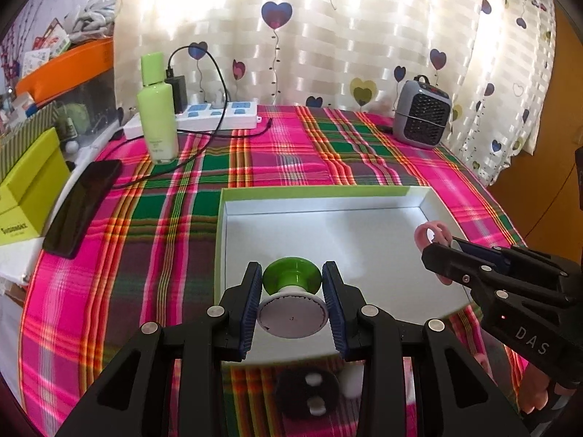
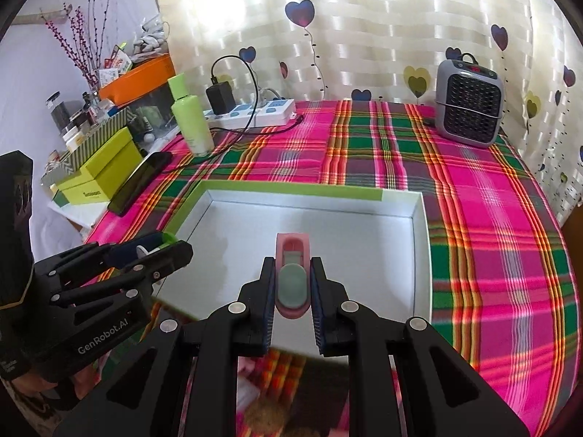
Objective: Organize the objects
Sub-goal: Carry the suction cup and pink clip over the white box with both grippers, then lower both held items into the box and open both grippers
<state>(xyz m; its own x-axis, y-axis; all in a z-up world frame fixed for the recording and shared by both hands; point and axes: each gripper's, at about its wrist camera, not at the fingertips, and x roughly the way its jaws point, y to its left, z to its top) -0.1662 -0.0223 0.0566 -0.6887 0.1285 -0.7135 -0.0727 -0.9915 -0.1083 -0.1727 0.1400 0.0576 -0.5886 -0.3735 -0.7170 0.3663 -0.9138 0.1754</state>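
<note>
The left gripper (image 1: 291, 300) is clamped on a green-and-white spool-shaped piece (image 1: 291, 295), pads pressing its round sides, and holds it above the near part of the white open box (image 1: 328, 204). The right gripper (image 2: 291, 291) is closed tight on a pink clip-like item with a grey-green pad (image 2: 291, 276), also held over the box's floor, nearer its right wall.

The spool's curved sides give the pads little to bite on, so I judge it could swivel or slip out if the hand tilts, and then roll toward a box wall or over the low rim. With both grippers close together above the same box, they could knock each other while lowering.

The box sits on a pink, green and orange plaid cloth (image 1: 291, 153). Behind the box to the left stand a green bottle (image 1: 156, 109) and a white power strip (image 1: 218, 114); behind it to the right, a small grey heater (image 1: 421, 113). Left of the box lies a dark phone (image 1: 83, 204). A heart-printed curtain (image 1: 291, 18) hangs behind.
</note>
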